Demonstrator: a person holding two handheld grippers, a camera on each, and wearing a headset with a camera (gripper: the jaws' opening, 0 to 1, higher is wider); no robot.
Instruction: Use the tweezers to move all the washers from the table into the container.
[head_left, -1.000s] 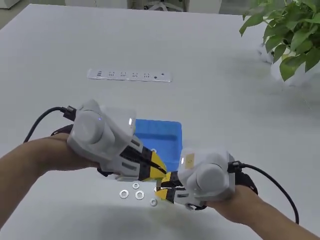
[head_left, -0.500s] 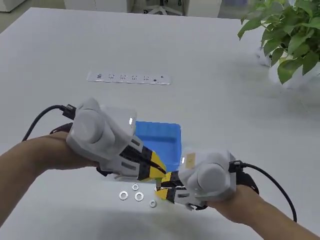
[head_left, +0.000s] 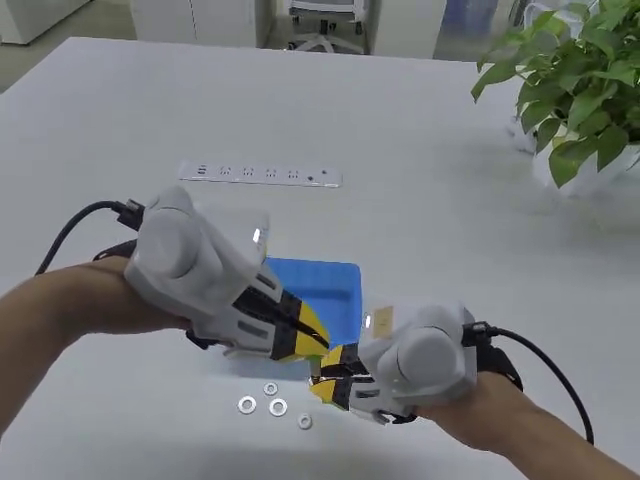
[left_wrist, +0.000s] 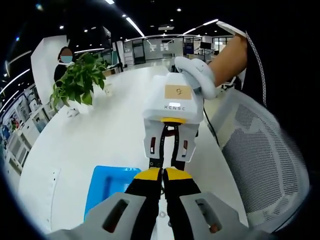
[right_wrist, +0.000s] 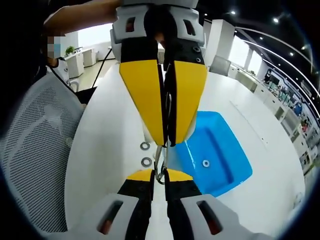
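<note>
Right tool (right_wrist: 159, 173) grips slim, apparently steel tweezers (right_wrist: 158, 160).

Broad pale grey worktop (head_left: 430, 210), matte and evenly lit. Long white power strip (head_left: 260, 174) flat on it toward the far side. Leafy green potted plant (head_left: 575, 90) at the far right corner. Beyond the far edge, pale star base of an office chair (head_left: 322, 14) and low white cabinets (head_left: 35, 14). In the gripper views, grey mesh chair back (left_wrist: 260, 150) close by, open-plan office with white column (right_wrist: 216, 40), dark ceiling, long strip lights (left_wrist: 134, 24) and small round spotlights (right_wrist: 275, 20).
</note>
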